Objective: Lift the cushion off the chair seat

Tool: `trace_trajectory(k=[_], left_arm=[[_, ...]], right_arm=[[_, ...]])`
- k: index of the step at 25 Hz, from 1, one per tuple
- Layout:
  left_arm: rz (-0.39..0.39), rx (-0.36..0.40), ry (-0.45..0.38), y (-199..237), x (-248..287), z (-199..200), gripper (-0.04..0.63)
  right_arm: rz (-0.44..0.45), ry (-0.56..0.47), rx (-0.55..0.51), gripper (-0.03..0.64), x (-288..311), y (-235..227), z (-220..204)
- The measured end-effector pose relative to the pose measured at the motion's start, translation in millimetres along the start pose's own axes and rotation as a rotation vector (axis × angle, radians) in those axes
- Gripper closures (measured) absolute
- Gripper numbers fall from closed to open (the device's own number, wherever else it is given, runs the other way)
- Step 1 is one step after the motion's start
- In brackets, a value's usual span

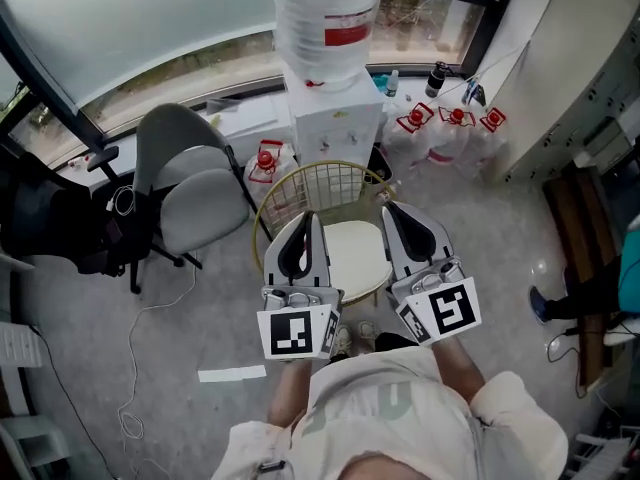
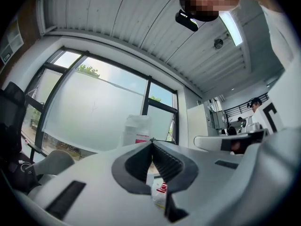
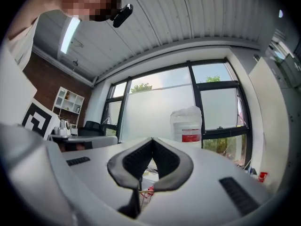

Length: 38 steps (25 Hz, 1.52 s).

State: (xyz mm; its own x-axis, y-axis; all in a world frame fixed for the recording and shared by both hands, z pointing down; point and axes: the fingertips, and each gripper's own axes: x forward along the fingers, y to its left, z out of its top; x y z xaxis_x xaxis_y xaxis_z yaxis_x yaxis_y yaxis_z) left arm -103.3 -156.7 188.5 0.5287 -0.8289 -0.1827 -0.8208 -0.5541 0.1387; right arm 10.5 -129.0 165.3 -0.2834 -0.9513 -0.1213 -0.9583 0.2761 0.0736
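the grey floor [image 1: 100,328] fills most of the head view, with a long frosted window [image 1: 130,28] along its far edge. against that far edge stands a white water dispenser [image 1: 335,128] with a big clear bottle [image 1: 325,18] on top. to its left, toward the floor's left edge, is a grey office chair [image 1: 190,183].

just in front of the dispenser stands a gold wire chair [image 1: 320,180]. the cream cushion [image 1: 358,253] lies flat on its seat, not lifted, and neither gripper holds it.

the person stands at the near edge of the floor with both grippers held out over the chair. in the head view the left gripper [image 1: 311,218] covers the cushion's left edge and the right gripper [image 1: 388,208] covers its right edge. whether either touches the cushion cannot be told from there. each carries its marker cube [image 1: 296,333] at the near end.

the left gripper view shows the left gripper [image 2: 152,142] with its jaws pressed together, tips meeting, nothing between them. the right gripper view shows the right gripper [image 3: 151,140] the same way, jaws pressed together on nothing. both views look toward the window and the ceiling.

small bottles with red handles [image 1: 455,118] stand near the floor's far right corner. a white strip of paper [image 1: 232,374] lies on the floor to the person's left.
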Motion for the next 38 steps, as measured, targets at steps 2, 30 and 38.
trace_trajectory(k=[2, 30, 38], left_arm=[[0.022, 0.001, 0.014, 0.9, 6.7, -3.7, 0.583], [0.054, 0.073, 0.032, -67.9, 74.1, -27.6, 0.583], [0.072, -0.018, 0.022, -59.0, 68.4, -32.2, 0.583]], right_arm=[[0.006, -0.024, 0.024, 0.600, 4.0, -7.4, 1.6], [0.101, -0.024, 0.088, 0.600, 12.7, -75.9, -33.9], [0.120, -0.030, 0.107, 0.600, 14.0, -72.4, -37.0]])
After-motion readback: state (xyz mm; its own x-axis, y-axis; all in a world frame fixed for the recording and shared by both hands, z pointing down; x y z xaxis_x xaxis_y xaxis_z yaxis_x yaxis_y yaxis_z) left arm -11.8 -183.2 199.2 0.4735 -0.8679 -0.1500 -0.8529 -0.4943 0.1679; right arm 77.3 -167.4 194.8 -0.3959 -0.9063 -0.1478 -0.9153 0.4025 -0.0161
